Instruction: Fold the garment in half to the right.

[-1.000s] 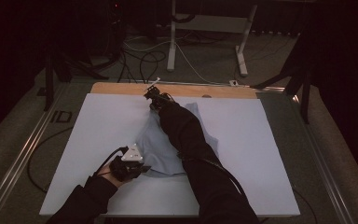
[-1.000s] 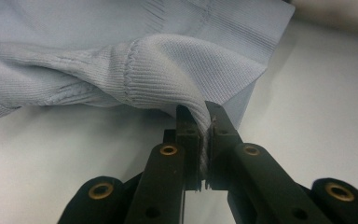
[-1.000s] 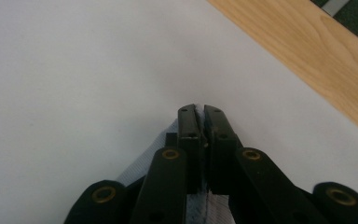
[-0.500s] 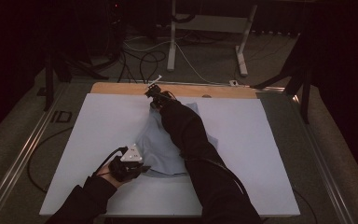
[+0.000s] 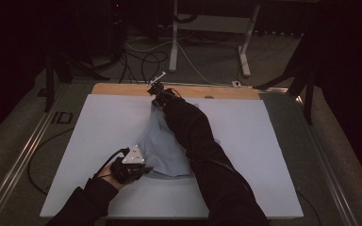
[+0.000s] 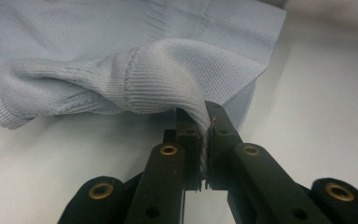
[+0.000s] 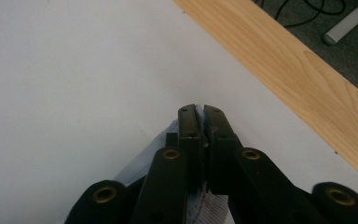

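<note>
- The light blue knit garment point(image 5: 162, 146) lies on the white table sheet point(image 5: 103, 122), stretched between the two claws: its near edge at the left gripper point(image 5: 143, 170), its far end drawn up toward the right gripper point(image 5: 156, 90) near the table's wooden far edge point(image 5: 122, 88).
- In the left gripper view the garment point(image 6: 121, 70) shows a fine ribbed band along its hem. A pinched fold of that band rises straight ahead of the claw, and the rest spreads out beyond and to the left of it.
- The left gripper point(image 6: 204, 140) is clamped on that ribbed fold, the cloth squeezed flat between the closed jaws.
- The right gripper point(image 7: 200, 140) is likewise closed, with pale blue cloth point(image 7: 168, 140) caught between the jaws and trailing beneath them. Bare white sheet lies ahead, with the wooden strip point(image 7: 307, 79) ahead and to the right.
- Judged by its look, the knit is light, soft and limp. It will sag and drape between the grips rather than hold a shape, and it stretches somewhat.
- The ribbed hem and seams seem the best places to hold, being thicker and less likely to slip than a single thin layer.
- Pulling the claws too far apart could distort the knit or tug it out of one grip.
</note>
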The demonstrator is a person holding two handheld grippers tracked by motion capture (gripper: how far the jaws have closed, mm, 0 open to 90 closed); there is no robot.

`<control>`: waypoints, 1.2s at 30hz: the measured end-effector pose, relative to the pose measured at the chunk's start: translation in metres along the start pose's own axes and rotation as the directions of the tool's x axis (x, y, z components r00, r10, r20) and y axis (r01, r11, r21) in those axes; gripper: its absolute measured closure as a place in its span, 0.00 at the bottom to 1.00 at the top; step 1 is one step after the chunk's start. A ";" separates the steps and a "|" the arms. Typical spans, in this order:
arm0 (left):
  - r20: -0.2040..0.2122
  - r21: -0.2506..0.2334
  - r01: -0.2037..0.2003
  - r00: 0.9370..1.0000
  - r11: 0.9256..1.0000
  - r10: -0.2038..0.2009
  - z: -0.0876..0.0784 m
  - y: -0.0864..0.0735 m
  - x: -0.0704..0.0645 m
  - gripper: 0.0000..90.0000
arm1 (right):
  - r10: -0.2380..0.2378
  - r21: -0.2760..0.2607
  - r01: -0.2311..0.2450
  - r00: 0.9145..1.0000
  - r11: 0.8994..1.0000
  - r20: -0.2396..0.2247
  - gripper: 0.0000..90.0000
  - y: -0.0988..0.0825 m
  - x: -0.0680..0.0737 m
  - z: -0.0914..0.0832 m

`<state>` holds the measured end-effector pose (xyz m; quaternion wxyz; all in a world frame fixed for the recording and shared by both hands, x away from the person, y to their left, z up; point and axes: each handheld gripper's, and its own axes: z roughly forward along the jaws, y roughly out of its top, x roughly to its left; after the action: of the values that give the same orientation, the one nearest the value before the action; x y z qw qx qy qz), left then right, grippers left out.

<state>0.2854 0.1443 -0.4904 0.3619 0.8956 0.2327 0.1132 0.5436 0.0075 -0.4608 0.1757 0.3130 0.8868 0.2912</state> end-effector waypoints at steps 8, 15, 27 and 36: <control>-0.003 -0.005 -0.038 0.999 0.999 0.038 -0.001 0.010 -0.005 0.97 | 0.024 -0.032 -0.024 1.000 0.999 -0.004 0.97 -0.002 -0.009 -0.014; -0.001 -0.013 -0.062 0.998 0.998 0.062 -0.002 0.022 -0.009 0.97 | 0.046 -0.061 -0.046 0.999 0.997 0.001 0.97 -0.006 -0.020 -0.030; 0.016 -0.001 -0.134 0.991 0.991 0.134 0.005 0.048 -0.015 0.97 | 0.069 -0.086 -0.067 0.997 0.994 0.021 0.97 -0.017 -0.038 -0.056; 0.037 -0.002 -0.176 0.984 0.984 0.176 0.016 0.065 -0.022 0.97 | 0.084 -0.097 -0.080 0.996 0.992 0.037 0.97 -0.028 -0.055 -0.074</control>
<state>0.2939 0.0822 -0.4569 0.3541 0.9148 0.1461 0.1281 0.5353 -0.0768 -0.4142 0.1965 0.3466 0.8544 0.3336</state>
